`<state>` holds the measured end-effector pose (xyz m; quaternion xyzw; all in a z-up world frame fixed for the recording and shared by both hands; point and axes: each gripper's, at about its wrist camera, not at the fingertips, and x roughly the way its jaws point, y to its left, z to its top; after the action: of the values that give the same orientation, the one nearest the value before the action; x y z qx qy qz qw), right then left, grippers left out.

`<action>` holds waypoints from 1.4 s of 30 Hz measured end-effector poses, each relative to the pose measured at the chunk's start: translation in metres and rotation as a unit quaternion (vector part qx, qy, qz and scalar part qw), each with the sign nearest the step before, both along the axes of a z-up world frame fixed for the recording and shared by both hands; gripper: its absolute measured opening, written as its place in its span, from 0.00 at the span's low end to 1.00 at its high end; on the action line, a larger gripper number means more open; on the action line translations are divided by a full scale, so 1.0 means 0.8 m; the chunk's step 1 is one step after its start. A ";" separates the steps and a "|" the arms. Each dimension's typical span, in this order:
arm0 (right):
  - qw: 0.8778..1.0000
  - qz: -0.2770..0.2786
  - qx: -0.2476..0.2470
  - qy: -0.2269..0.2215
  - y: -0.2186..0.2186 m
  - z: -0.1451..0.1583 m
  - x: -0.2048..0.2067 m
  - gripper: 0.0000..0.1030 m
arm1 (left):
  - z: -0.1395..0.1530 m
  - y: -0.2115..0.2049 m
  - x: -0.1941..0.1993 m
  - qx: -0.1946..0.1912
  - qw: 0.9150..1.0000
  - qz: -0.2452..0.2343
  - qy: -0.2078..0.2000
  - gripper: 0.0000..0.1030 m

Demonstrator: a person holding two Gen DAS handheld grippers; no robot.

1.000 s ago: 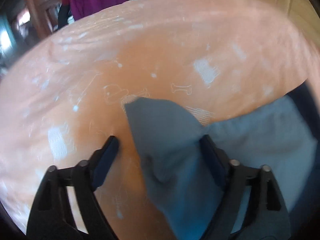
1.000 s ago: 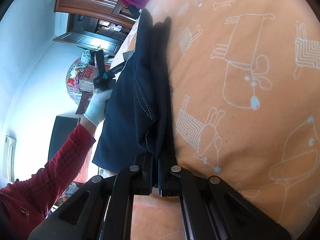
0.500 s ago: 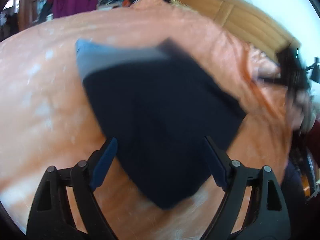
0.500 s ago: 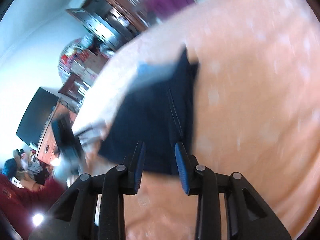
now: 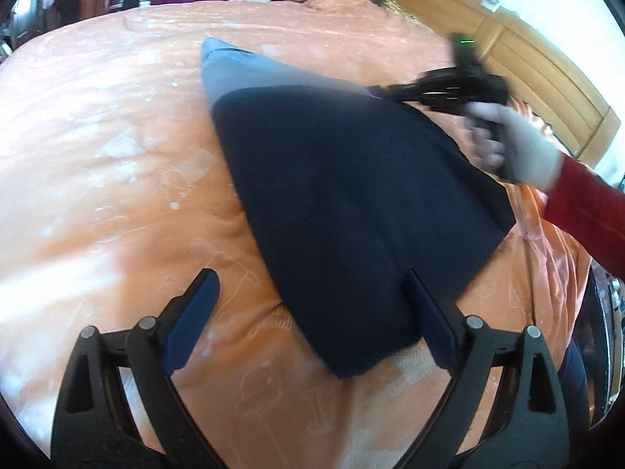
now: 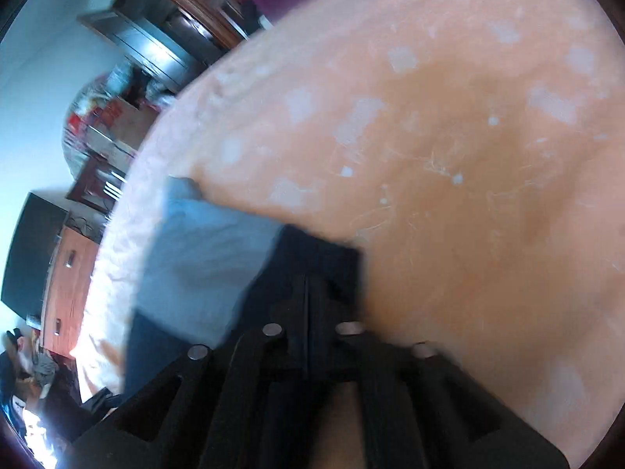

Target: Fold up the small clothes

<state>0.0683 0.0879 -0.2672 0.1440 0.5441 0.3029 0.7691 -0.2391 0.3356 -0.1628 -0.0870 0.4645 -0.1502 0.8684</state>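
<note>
Navy cloth [image 5: 351,203] lies folded on an orange bedspread [image 5: 117,125] printed with faint white dogs, and a paler blue panel [image 5: 238,70] of the same garment pokes out from under its far edge. We see this from our left gripper [image 5: 312,312], which hangs above the near point of the cloth. Its jaws have just been opening and now stand wide apart; the near corner of the cloth lies in the gap below them, and neither pad presses on it. We judge that this hand has let go so the fold can settle flat.

Across the garment, our right hand [image 5: 511,148], in a pale glove with a red sleeve [image 5: 586,211] behind it, holds the right gripper [image 6: 308,293] at the cloth's far right edge. From its own camera, which is blurred, its jaws have just been closing and look drawn nearly together over the dark corner. Whether they pinch the fabric or merely rest above it we cannot tell. That corner sits beside the pale panel [image 6: 203,250], so we guess this hand is there to take or tidy that edge for a further fold.

A wooden headboard [image 5: 527,66] stands behind the bed.
</note>
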 end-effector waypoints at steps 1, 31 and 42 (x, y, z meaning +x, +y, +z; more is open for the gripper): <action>1.000 0.003 0.004 -0.010 -0.003 0.018 -0.016 0.14 | 0.003 0.000 -0.005 0.007 1.000 0.004 -0.001 0.91; 0.951 -0.026 -0.297 -0.078 -0.102 0.041 -0.418 1.00 | -0.051 0.047 -0.044 0.169 0.955 0.224 0.100 1.00; 0.963 -0.035 -0.261 -0.057 -0.109 0.024 -0.397 1.00 | -0.059 0.057 -0.041 0.150 0.953 0.257 0.053 1.00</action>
<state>-0.2493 0.0010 -0.2479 -0.0602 0.5544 0.1309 0.8197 -0.2718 0.3815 -0.2103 -0.0800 0.4890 0.1539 0.8549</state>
